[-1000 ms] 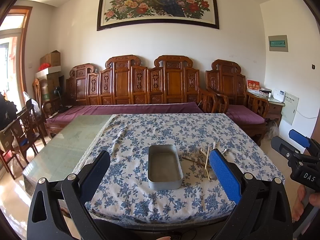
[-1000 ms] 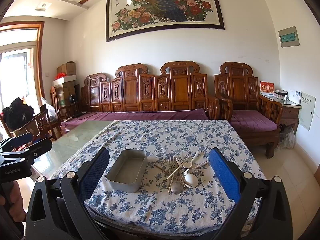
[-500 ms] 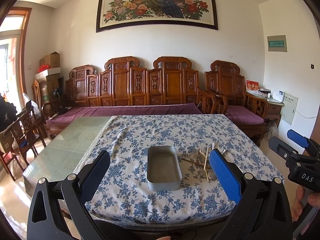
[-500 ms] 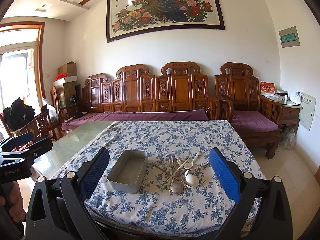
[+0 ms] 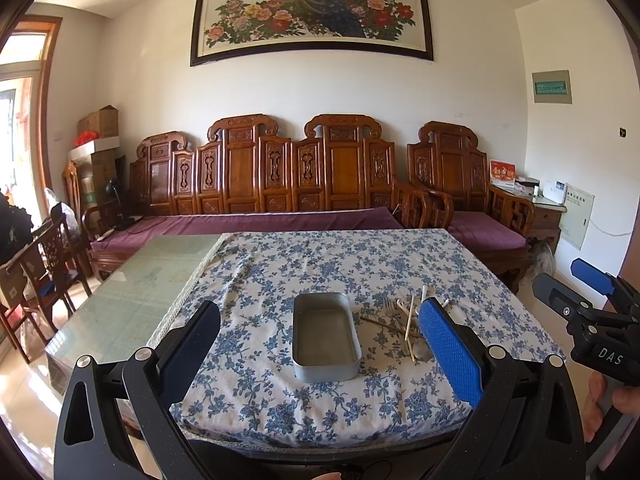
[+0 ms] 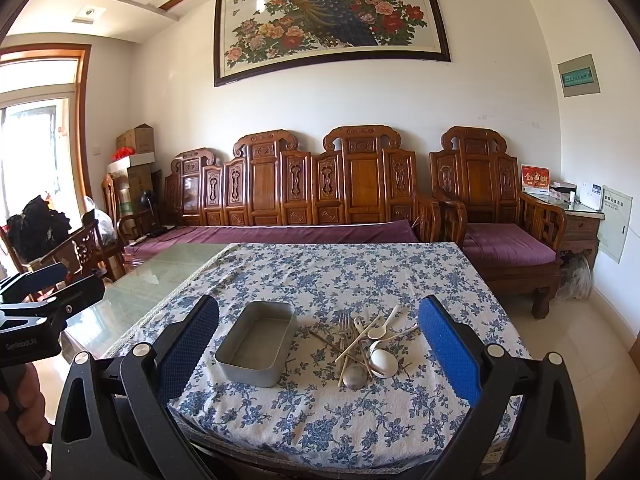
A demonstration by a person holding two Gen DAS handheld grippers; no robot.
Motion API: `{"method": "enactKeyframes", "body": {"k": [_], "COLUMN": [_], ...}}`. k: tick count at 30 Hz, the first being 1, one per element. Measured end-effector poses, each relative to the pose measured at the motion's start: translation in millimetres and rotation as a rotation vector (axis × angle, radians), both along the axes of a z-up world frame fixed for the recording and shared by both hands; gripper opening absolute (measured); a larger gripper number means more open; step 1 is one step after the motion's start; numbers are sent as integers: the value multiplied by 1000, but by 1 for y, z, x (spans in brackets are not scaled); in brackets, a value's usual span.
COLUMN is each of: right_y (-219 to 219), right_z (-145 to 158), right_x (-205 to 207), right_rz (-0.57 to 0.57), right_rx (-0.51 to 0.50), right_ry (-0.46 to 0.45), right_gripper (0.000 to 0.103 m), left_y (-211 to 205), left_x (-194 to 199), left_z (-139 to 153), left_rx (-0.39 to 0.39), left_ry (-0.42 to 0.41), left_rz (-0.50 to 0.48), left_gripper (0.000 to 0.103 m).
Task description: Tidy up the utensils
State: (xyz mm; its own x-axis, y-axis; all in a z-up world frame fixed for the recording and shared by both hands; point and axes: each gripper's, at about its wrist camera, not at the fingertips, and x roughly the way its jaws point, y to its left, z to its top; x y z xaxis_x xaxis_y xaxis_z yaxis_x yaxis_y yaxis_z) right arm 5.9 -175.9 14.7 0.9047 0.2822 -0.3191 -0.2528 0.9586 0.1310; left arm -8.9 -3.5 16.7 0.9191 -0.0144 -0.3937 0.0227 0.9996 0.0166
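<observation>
Here, both tongs are being held spread wide w/ nothing between them: left tongs (image 5: 320, 344) facing the tin, right tongs (image 6: 318, 344) facing tin & utensil pile. On the counter (image 6: 360, 424), covered by a blue-floral cloth, a grey metal tin (image 6: 256, 344) is being seen empty, near the front edge. Just right of it, apart, utensils (image 6: 360, 344) are lying crossed in a heap: fork, chopsticks, metal spoon, white spoons. Farther back, a carved wooden bench (image 6: 320, 192) is being seen against the wall.

A white tablecloth (image 6: 360, 280) carried blue flowers; the rectangular metal tin (image 6: 256, 344) was plain grey; the sofa cushion (image 6: 280, 234) was purple; gripper pads (image 6: 448, 352) were blue
</observation>
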Motion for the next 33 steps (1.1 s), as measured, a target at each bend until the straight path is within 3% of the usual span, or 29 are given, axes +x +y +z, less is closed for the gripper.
{"method": "enactKeyframes", "body": {"k": [8, 20, 33], "right_y": [1, -11, -20], "right_z": [0, -36, -77], "right_x": [2, 40, 119], "right_rz": [-2, -7, -3], "right_rx": [-1, -31, -94], "right_ry": [13, 75, 174], "right_gripper": [100, 100, 75], "left_y": [-3, -11, -39], "left_x": [2, 46, 119], "left_z": [-5, -48, -96], "left_rx": [3, 27, 91], "left_ry": [14, 145, 250], "left_rz": [-7, -69, -170], "left_gripper": [96, 96, 96]}}
